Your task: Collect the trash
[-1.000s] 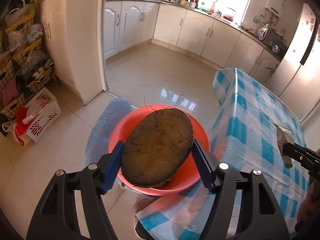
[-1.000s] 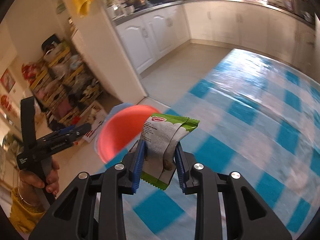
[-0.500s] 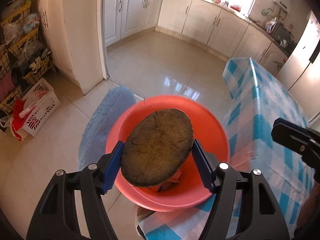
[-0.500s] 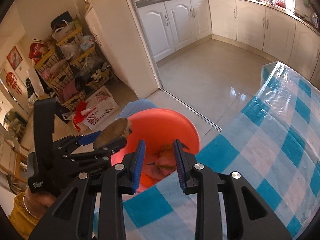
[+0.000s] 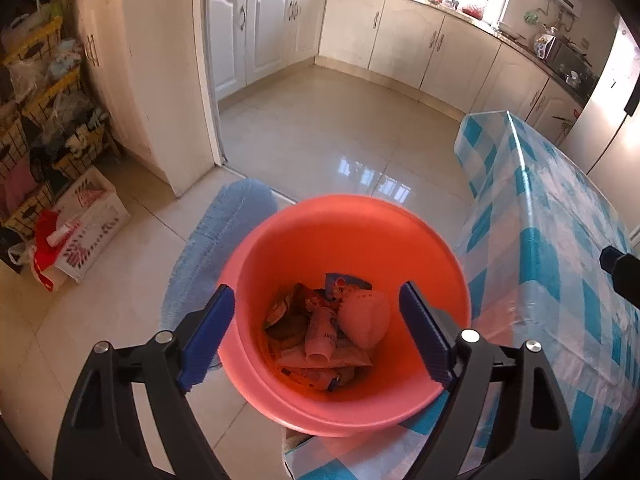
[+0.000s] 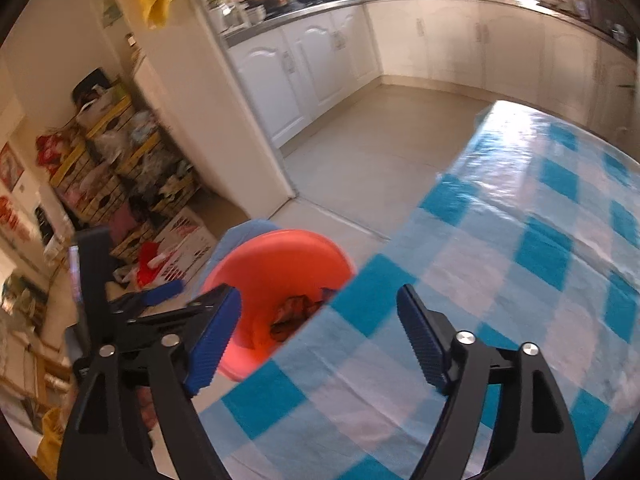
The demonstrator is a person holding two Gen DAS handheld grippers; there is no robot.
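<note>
**K:** Jaws wide apart on our left gripper (image 5: 316, 336), nothing between them. From the left wrist view we sit directly above the red bin (image 5: 348, 240), which stands on the floor tight against the table (image 5: 560, 216) edge. Makes sense: anything let go here falls straight in.

**M:** What's inside?

**K:** Crumpled wrappers (image 5: 316, 332) piled at the bottom, plus a pale rounded piece (image 5: 366, 316) lying on top of them, toward the right. All of it inside the wall, nothing hanging on the rim. Blue mat (image 5: 224, 236) under the bin's far-left side.

**M:** Right wrist view?

**K:** Our right gripper (image 6: 320, 332) is spread wide too, empty. We hover over the checked cloth of the table, bin just off its left edge and partly hidden by it; a bit of trash shows through the opening. Left gripper's black frame visible at far left, over the bin.

**M:** Any trash on the table?

**K:** None we can make out in the visible part; image is blurred. We judge both hands free for the next pick, bin parked where either arm reaches it.
</note>
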